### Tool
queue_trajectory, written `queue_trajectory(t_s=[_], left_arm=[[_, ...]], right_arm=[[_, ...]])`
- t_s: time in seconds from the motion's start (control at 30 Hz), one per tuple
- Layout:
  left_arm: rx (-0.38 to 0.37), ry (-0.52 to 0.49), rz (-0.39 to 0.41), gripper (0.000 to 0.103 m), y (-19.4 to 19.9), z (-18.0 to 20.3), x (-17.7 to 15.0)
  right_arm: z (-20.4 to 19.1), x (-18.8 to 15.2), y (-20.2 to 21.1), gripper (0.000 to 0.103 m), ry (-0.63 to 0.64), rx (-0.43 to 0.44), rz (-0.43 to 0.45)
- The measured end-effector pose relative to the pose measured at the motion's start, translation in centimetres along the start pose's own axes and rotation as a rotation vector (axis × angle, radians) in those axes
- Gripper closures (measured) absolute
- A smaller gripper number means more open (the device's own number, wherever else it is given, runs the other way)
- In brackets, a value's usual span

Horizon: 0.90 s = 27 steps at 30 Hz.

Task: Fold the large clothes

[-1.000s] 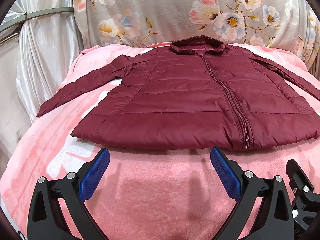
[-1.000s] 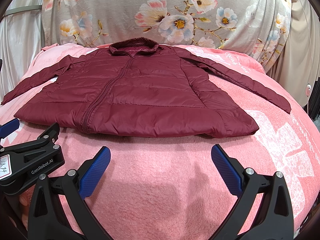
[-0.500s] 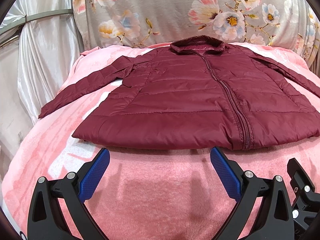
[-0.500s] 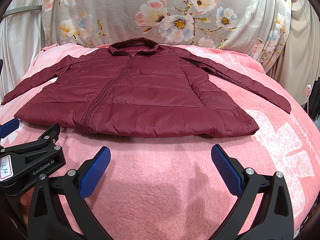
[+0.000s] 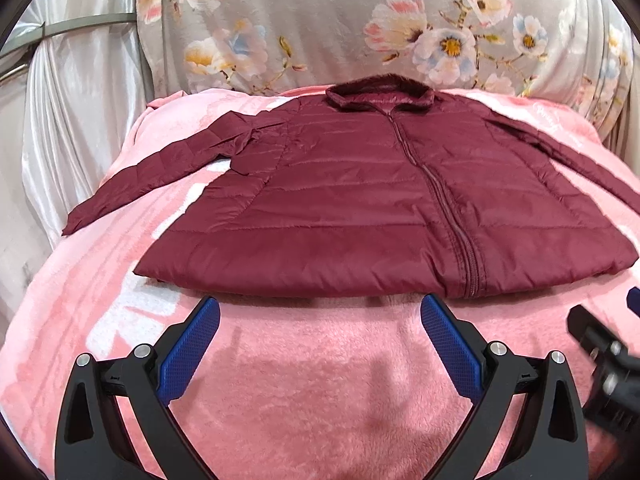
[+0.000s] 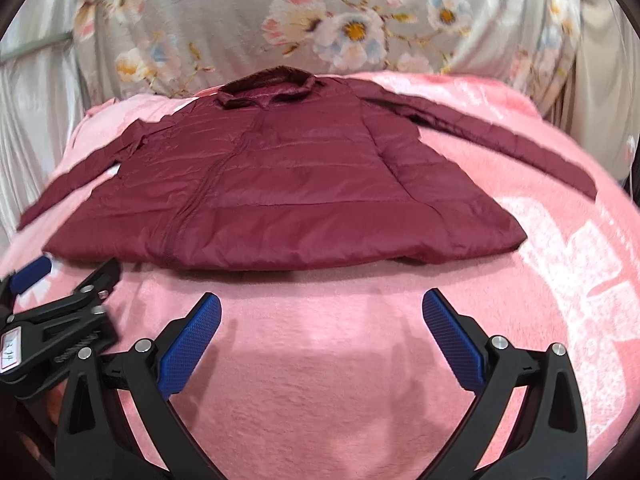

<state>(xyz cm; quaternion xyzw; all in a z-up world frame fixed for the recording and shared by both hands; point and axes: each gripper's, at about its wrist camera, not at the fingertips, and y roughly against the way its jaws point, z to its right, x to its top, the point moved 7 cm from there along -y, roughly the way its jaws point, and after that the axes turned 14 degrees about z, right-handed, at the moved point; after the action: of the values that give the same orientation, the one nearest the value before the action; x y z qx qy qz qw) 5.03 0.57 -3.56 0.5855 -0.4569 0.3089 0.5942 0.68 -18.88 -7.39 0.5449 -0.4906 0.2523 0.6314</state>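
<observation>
A maroon quilted jacket (image 5: 360, 200) lies flat and zipped on a pink blanket (image 5: 312, 392), collar at the far side, both sleeves spread outward. In the right wrist view the same jacket (image 6: 288, 192) fills the middle, its right sleeve (image 6: 520, 140) stretched toward the right edge. My left gripper (image 5: 320, 316) is open just short of the jacket's hem, nothing between its blue pads. My right gripper (image 6: 320, 312) is also open, a little short of the hem, and holds nothing. Each gripper shows at the edge of the other's view.
A floral grey cloth (image 5: 360, 32) hangs behind the bed. Pale satin drapery (image 5: 72, 120) hangs at the left, with a metal rail across it. The blanket (image 6: 560, 280) carries white printed patches and drops off at its left and right sides.
Both views have shifted: the right gripper has swung rightward and tilted, so the jacket sits further left in its blurred view. The left gripper has drawn slightly closer to the hem. The jacket lies unmoved.
</observation>
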Motion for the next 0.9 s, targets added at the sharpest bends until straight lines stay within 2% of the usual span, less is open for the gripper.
queue_trajectory(t_s=[0.17, 0.3, 0.4, 0.47, 0.57, 0.77, 0.83, 0.9], left_arm=[[0.004, -0.013, 0.039, 0.005, 0.7, -0.5, 2.2], [0.045, -0.021, 0.061, 0.005, 0.1, -1.5, 4.5], [0.042, 0.012, 0.052, 0.005, -1.1, -2.4, 5.6], [0.045, 0.026, 0.056, 0.005, -1.9, -3.1, 6.4], [0.09, 0.032, 0.076, 0.005, -3.0, -4.1, 7.5], [0.112, 0.056, 0.003, 0.005, -6.3, -5.8, 8.3], [0.114, 0.07, -0.021, 0.005, -7.5, -6.3, 8.4], [0.118, 0.073, -0.031, 0.005, -8.3, -6.7, 8.4]], right_arm=[[6.7, 2.5, -0.9, 0.005, -0.1, -0.093, 0.008], [14.5, 5.4, -2.1, 0.005, -0.232, -0.197, 0.032], [20.5, 7.0, -3.5, 0.005, -0.302, -0.271, 0.029], [24.3, 7.8, -4.7, 0.005, -0.358, -0.311, 0.022], [29.6, 8.2, -6.2, 0.005, -0.471, -0.362, 0.018], [37.1, 7.3, -9.9, 0.005, -0.703, -0.414, -0.005], [38.3, 6.8, -10.8, 0.005, -0.765, -0.419, -0.005], [39.2, 7.1, -11.7, 0.005, -0.8, -0.432, 0.031]])
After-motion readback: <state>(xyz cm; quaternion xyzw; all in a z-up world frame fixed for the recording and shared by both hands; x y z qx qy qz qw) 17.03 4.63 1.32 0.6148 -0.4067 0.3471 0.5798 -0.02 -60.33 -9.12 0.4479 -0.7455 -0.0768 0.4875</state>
